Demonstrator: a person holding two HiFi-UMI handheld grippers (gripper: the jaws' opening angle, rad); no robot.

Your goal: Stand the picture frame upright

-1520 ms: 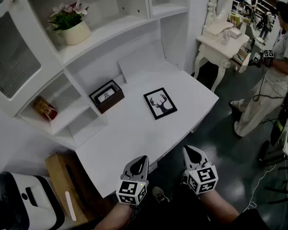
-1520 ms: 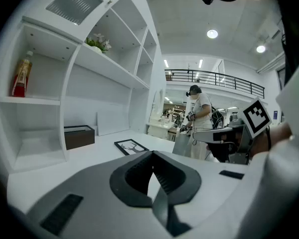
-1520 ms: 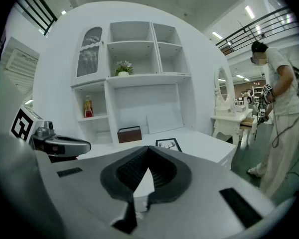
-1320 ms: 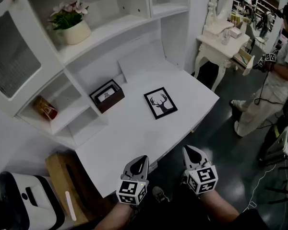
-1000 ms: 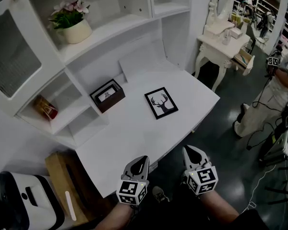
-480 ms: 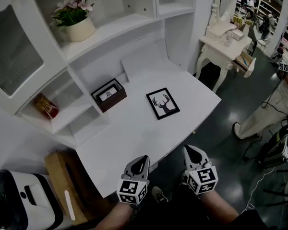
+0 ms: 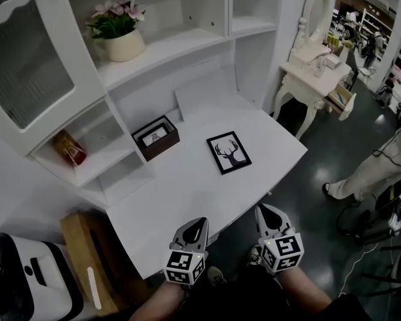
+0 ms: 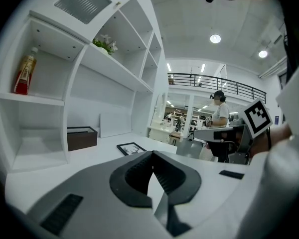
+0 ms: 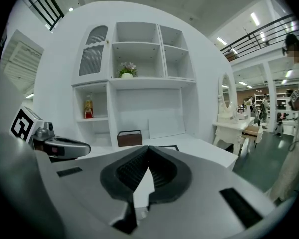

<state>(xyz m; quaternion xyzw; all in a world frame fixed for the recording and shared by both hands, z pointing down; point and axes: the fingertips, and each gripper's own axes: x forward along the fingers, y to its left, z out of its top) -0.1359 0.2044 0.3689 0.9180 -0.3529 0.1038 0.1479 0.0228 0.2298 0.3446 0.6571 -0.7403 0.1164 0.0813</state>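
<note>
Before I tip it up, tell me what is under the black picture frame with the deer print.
The black picture frame lies flat, face up, on the white desk top. Its back, and any stand there, is covered.

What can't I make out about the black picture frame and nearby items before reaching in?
Black-framed deer picture frame: lying flat in the head view, its back and any stand are hidden underneath.
Dark brown box: head view, label too small to read.
Red bottle: head view, label too small.
</note>
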